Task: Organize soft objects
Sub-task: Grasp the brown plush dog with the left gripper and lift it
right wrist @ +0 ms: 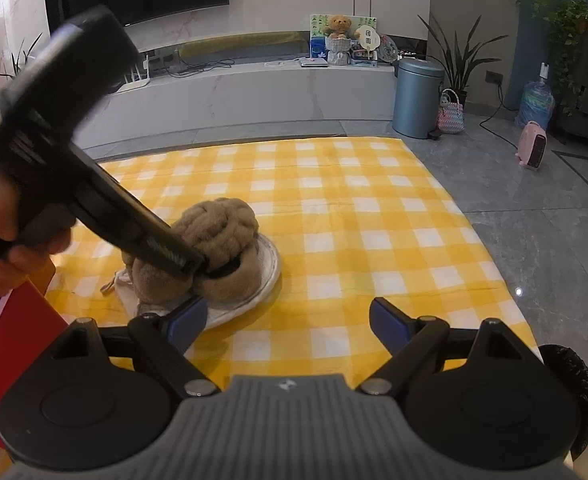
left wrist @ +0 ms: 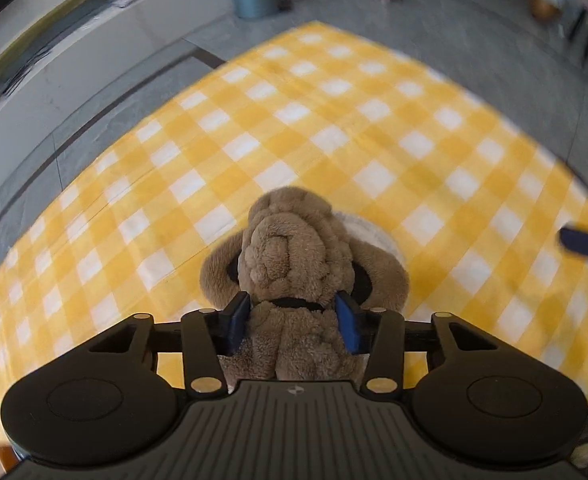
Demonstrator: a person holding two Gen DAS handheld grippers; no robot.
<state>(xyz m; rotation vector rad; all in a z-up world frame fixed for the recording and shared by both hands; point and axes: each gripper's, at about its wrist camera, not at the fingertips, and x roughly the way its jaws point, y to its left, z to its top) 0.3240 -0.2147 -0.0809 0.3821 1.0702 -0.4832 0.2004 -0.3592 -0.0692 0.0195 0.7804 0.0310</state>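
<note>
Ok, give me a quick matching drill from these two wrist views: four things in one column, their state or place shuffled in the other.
Things:
1. left gripper
2. right gripper
3. brown plush toy
4. blue-grey bin

States or places:
A. on the floor beyond the checked cloth
B. open, nothing between its fingers
C. on a white cloth pad
D. closed on the plush

Pairs: 1-D, 2-B, 3-C, 4-A

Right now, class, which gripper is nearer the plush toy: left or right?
Left. The left gripper has its blue pads pressed on either side of the plush toy, gripping it. The right gripper stands open and apart from it, over the checked cloth.
</note>
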